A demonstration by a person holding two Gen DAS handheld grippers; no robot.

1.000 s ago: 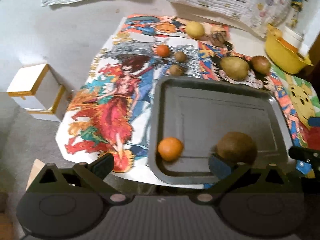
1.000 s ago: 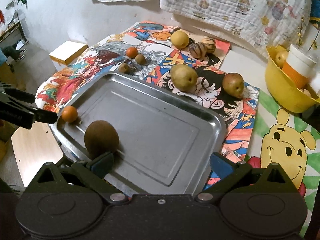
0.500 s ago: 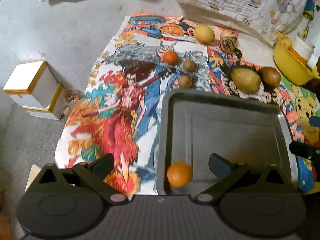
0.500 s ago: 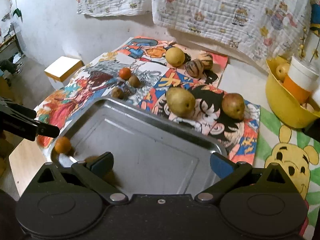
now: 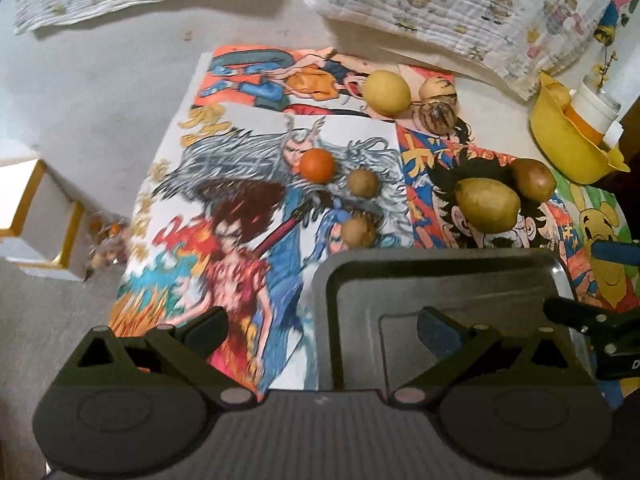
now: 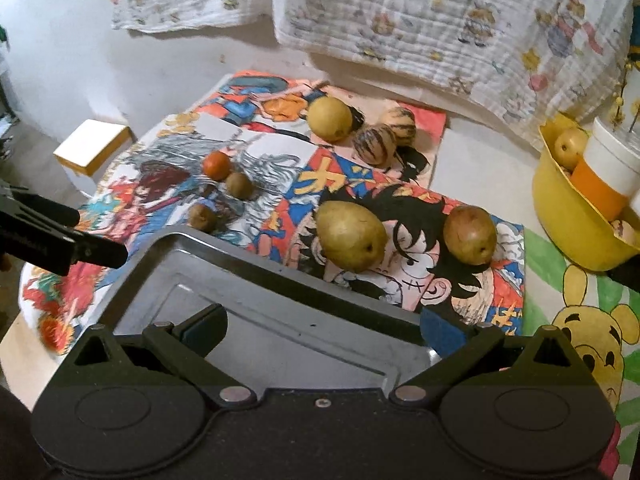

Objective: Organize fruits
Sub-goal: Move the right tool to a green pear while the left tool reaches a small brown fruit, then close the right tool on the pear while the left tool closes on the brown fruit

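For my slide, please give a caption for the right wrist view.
Open right gripper above metal tray; pears, striped melons and small fruits wait on the comic mat.

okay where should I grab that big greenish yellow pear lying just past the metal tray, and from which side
Judging by its pose, grip the big greenish-yellow pear across its wide belly, coming from above. It lies on its side on the cartoon mat, dimpled end toward the grey metal tray, so the narrower end would likely slip. The open right gripper is nearest.

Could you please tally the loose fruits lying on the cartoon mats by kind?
Pears: 2
Striped melons: 2
Kiwis: 2
Orange tangerine: 1
Round yellow fruit: 1
Total: 8
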